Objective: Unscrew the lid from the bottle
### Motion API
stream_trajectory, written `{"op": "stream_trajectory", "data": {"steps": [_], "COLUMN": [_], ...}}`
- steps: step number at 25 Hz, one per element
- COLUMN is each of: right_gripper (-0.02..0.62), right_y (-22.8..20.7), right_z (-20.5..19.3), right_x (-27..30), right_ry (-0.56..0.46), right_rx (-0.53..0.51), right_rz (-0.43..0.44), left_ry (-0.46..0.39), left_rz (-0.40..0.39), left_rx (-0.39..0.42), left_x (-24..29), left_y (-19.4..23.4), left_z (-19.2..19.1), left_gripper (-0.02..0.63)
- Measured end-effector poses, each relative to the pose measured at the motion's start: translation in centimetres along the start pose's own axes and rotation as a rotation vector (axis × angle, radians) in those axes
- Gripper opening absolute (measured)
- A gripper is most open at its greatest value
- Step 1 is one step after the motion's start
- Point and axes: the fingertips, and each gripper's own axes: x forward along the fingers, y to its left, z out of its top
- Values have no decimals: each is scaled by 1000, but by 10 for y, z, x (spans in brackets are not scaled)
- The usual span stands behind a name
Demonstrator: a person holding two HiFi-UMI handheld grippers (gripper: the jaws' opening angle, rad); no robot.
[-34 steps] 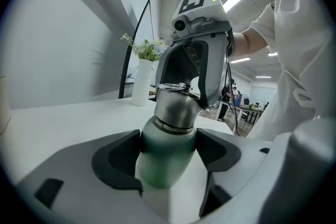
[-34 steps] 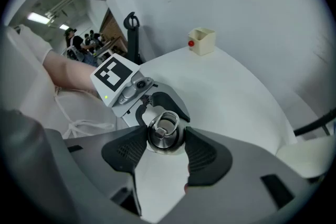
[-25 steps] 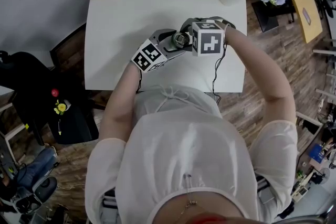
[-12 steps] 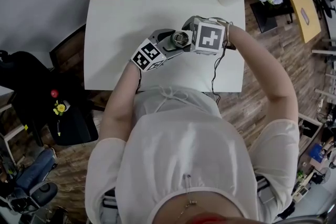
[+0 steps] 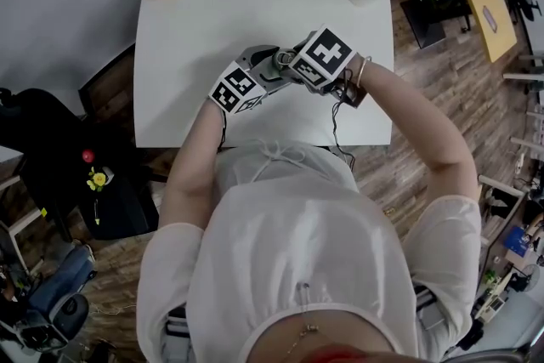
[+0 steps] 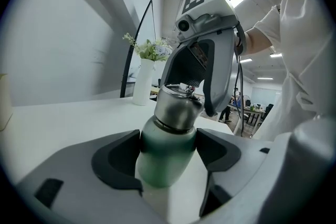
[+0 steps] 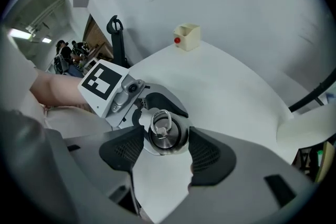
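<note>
Rotated since a second ago, the right claw (image 5: pixel 293 62) now shows its marker cube cornerwise in the head view. It meets the left claw (image 5: pixel 272 70) over the middle of the white tabletop (image 5: pixel 255 4), near the person's body.

In the left gripper view, the left claw's pads are clamped on the green body of the bottle (image 6: pixel 164 160). Its steel lid (image 6: pixel 177 107) is on, with the right claw reaching over it from above.

In the right gripper view, the lid, which carries a metal ring on top, sits between the right claw's pads. The pads are closing and lie just beside its rim, not clearly pressing.
</note>
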Motion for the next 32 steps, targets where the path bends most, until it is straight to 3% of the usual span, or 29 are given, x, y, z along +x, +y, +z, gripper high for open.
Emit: {"op": "stream_trajectory", "data": {"steps": [6, 9, 13, 24, 28, 32], "right_gripper": [249, 250, 247, 245, 245, 245], "right_y": [-7, -5, -2, 6, 13, 13], "right_z": [2, 1, 1, -4, -6, -5], "right_x": [3, 3, 4, 3, 0, -2], "right_ry": [-34, -24, 25, 137, 146, 150], "right_rx": [60, 26, -148, -708, -771, -818], "right_rz": [-23, -21, -5, 164, 220, 193], "left_ry": [-8, -12, -17, -37, -37, -34], "left_rz": [3, 4, -6, -28, -29, -26], "left_rx": [-1, -4, -6, -6, -6, -7], "left_x": [1, 1, 0, 2, 2, 1], "left_y": [2, 1, 1, 1, 2, 2], "left_z": [1, 0, -1, -1, 0, -1], "left_gripper": [348, 348, 348, 351, 351, 351]}}
